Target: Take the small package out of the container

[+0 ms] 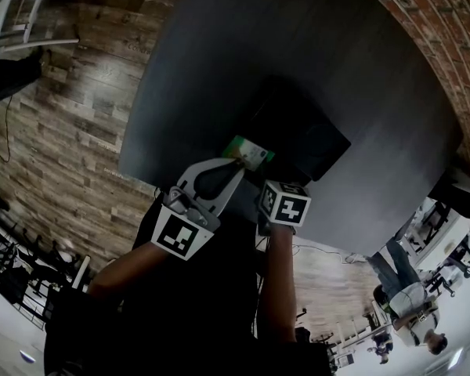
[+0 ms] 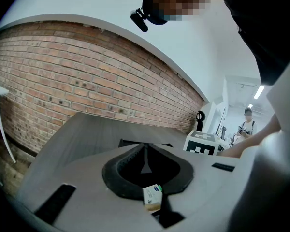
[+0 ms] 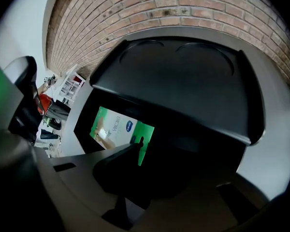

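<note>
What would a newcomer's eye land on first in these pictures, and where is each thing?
The green-and-white package stands out, bright against the dark. The left gripper has its jaws shut on it at the near edge of the black container, which sits mid-way across the grey table. After that comes the red brick wall curving behind the table's far side.

your left gripper is a pale grey frame whose two arms taper toward the jaws. it is lined inside with black ribbed pads, and dark rectangular slots cut its flat face. your right gripper is built alike. each carries a white cube printed with black square markers. you wear a black top.
</note>
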### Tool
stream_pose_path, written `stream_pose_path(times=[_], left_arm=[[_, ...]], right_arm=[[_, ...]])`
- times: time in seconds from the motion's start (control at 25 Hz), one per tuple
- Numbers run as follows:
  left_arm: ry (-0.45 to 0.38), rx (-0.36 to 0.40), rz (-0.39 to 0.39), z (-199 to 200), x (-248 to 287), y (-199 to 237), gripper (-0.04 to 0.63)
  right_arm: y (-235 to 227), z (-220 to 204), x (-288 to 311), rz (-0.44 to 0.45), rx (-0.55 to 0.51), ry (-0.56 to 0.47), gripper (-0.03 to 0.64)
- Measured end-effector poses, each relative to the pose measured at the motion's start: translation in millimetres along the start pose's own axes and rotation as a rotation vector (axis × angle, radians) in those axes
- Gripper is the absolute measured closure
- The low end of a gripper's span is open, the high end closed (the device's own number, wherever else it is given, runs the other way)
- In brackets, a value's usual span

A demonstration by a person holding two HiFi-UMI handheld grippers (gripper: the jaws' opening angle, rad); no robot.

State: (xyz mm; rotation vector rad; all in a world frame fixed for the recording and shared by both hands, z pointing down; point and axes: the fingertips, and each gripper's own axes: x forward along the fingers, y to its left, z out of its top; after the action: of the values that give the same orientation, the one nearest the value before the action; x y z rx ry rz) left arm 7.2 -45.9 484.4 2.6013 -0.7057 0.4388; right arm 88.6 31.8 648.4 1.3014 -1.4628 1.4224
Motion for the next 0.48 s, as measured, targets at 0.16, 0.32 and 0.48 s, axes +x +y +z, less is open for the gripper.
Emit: stream_pose_path(times=[0.16, 0.32, 0.48], left_arm=[[-0.008, 0.002, 0.003, 0.5, -0.4, 2.2, 0.546], [-0.001, -0.002, 0.001, -0.8, -0.5, 2.8, 0.546], [-0.001, -0.004, 0.002, -0.1, 0.9, 1.8, 0.546]], right_arm=[[0.6, -3.8, 3.7, 0.007, -0.002, 0.031, 0.523], [-0.7, -5.6, 9.1, -0.004, -0.011, 0.079, 0.531], [-1.1, -4.3, 6.7, 0.001, -0.04, 0.074, 0.537]])
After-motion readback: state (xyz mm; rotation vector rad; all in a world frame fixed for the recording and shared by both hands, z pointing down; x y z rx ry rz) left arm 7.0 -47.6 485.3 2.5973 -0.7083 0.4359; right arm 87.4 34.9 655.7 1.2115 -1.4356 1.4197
